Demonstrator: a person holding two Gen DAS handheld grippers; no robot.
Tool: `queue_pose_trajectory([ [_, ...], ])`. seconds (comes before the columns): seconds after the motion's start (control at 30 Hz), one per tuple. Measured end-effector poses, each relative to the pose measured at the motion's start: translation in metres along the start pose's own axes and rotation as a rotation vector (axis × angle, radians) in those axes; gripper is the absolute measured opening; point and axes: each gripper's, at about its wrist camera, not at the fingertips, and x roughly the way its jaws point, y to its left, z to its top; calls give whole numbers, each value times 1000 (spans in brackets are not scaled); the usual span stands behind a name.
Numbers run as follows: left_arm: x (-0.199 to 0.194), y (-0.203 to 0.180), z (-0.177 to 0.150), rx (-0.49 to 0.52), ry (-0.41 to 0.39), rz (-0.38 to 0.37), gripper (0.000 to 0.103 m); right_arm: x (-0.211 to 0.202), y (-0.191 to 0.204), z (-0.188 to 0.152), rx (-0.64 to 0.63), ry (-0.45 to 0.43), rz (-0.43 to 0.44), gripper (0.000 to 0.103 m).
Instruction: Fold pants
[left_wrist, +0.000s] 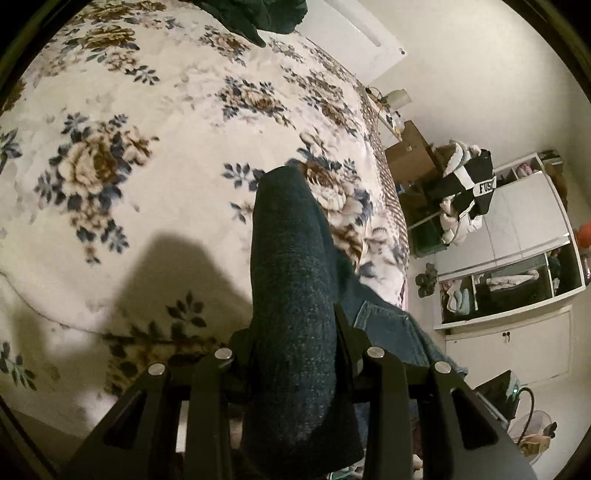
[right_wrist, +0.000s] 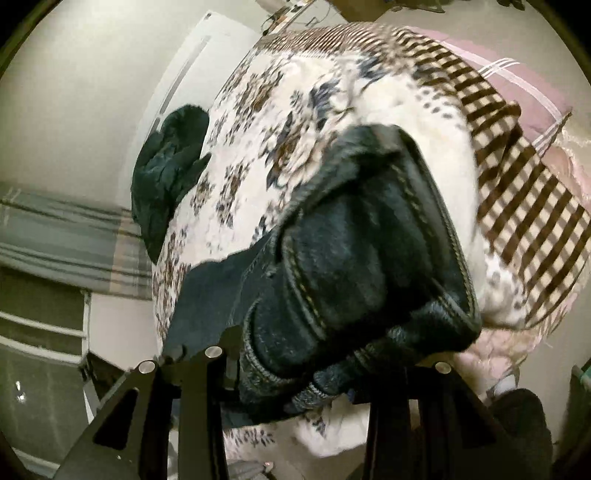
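The left gripper (left_wrist: 295, 332) is clamped on a leg of the dark jeans (left_wrist: 295, 280) and the right gripper (right_wrist: 295, 354) on their stitched waist (bunched, blurred), both lifted above the floral blanket (left_wrist: 129, 147) on a bed beside white shelves (left_wrist: 517, 236).

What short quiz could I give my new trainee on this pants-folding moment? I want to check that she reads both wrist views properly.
1. True or false: the left gripper is shut on the pants.
2. What does the right gripper hold? A) floral blanket B) pants C) nothing
3. Fill in: a second dark garment lies at the bed's ____.

Key: 1 true; 2 B; 3 edge.
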Motion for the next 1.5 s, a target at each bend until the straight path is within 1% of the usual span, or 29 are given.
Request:
queue_pose_trajectory([
  [0.1, -3, 8, 14, -8, -20, 3, 30, 11, 13, -3, -2, 10, 3, 38],
  [0.2, -2, 18, 39, -25, -67, 0, 30, 34, 34, 15, -30, 1, 27, 38],
  [0.27, 3, 24, 65, -36, -114, -3, 30, 49, 45, 28, -51, -7, 44, 38],
  [0.33, 10, 29, 89, -41, -151, -3, 30, 74, 64, 50, -82, -21, 73, 38],
  [0.37, 19, 34, 109, -40, -181, 1, 30, 87, 72, 61, -90, -28, 84, 38],
  [0.43, 36, 45, 142, -52, -214, 3, 30, 114, 89, 86, -104, -38, 107, 38],
  [0.53, 63, 65, 184, -62, -247, 17, 30, 170, 118, 132, -156, -62, 128, 38],
  [0.57, 79, 75, 205, -66, -257, 27, 30, 191, 126, 146, -172, -63, 135, 38],
  [0.63, 101, 91, 227, -67, -259, 42, 30, 227, 138, 168, -203, -59, 134, 38],
  [0.67, 119, 103, 243, -66, -259, 58, 30, 247, 144, 180, -220, -53, 133, 38],
  [0.77, 152, 124, 265, -58, -244, 95, 30, 313, 151, 209, -263, -26, 105, 38],
  [0.8, 168, 134, 272, -56, -223, 116, 30, 332, 149, 215, -269, -16, 92, 38],
  [0.83, 174, 140, 273, -57, -211, 128, 30, 345, 146, 219, -272, -5, 82, 38],
  [0.87, 185, 149, 274, -62, -187, 151, 30, 365, 139, 223, -271, 19, 52, 38],
  [0.93, 192, 159, 269, -68, -159, 159, 31, 382, 127, 226, -263, 35, 27, 38],
  [1.0, 192, 165, 258, -73, -130, 164, 36, 388, 117, 225, -265, 57, 6, 39],
  [1.1, 188, 171, 245, -91, -92, 172, 42, 390, 101, 221, -250, 104, -31, 47],
  [1.17, 185, 167, 243, -94, -86, 190, 43, 392, 90, 220, -211, 132, -53, 50],
  [1.2, 183, 163, 244, -92, -79, 218, 43, 392, 87, 220, -194, 144, -61, 51],
  [1.23, 181, 160, 246, -91, -74, 244, 43, 393, 87, 218, -190, 152, -81, 56],
  [1.27, 178, 151, 246, -77, -61, 305, 44, 393, 88, 216, -195, 158, -109, 66],
  [1.3, 177, 145, 247, -64, -54, 340, 44, 392, 96, 216, -207, 161, -169, 68],
  [1.33, 174, 139, 247, -43, -51, 374, 44, 390, 103, 212, -225, 165, -201, 72],
  [1.37, 168, 125, 245, 1, -53, 426, 46, 387, 108, 209, -245, 167, -227, 77],
  [1.4, 165, 118, 243, 29, -53, 455, 56, 383, 118, 206, -284, 164, -277, 81],
  [1.43, 161, 108, 241, 65, -50, 493, 62, 377, 128, 201, -327, 154, -329, 91],
  [1.47, 155, 97, 237, 96, -49, 524, 74, 371, 137, 197, -369, 139, -381, 97],
  [1.5, 147, 86, 233, 124, -52, 541, 81, 360, 148, 191, -424, 106, -442, 98],
])
